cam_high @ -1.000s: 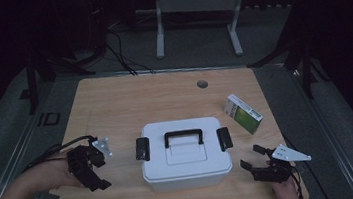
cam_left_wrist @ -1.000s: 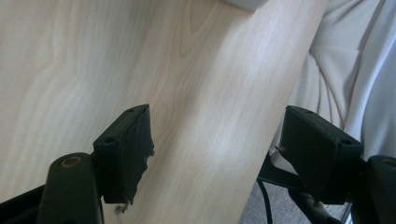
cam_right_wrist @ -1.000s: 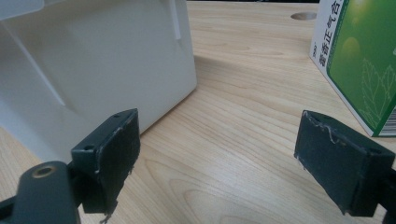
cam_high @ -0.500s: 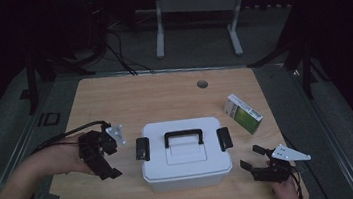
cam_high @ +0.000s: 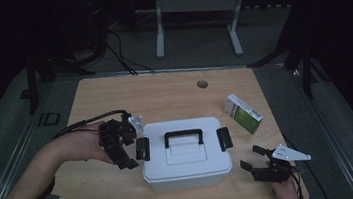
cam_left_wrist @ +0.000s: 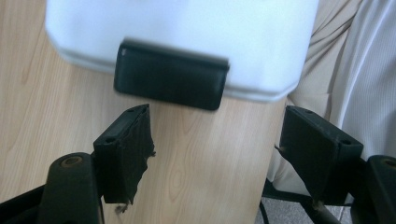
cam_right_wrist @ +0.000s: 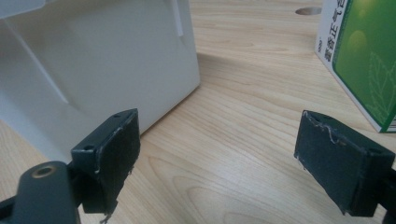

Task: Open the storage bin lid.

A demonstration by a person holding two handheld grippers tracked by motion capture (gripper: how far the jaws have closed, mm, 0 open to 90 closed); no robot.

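A white lidded box with a black handle and two black side latches stands at the table's front middle. My left gripper is open beside the box's left latch; in the left gripper view that latch lies just beyond the open jaws, untouched. My right gripper rests open near the front right corner of the box, a little apart from it. In the right gripper view the box wall stands at left and a green and white carton at right.
The green and white carton lies tilted to the right of the box. A round hole sits in the wooden table near its far edge. Metal stand legs rise beyond the table. Light clothing shows past the table edge.
My left gripper has moved right across the table, from well left of the box to right beside its left latch. The right gripper has stayed put.
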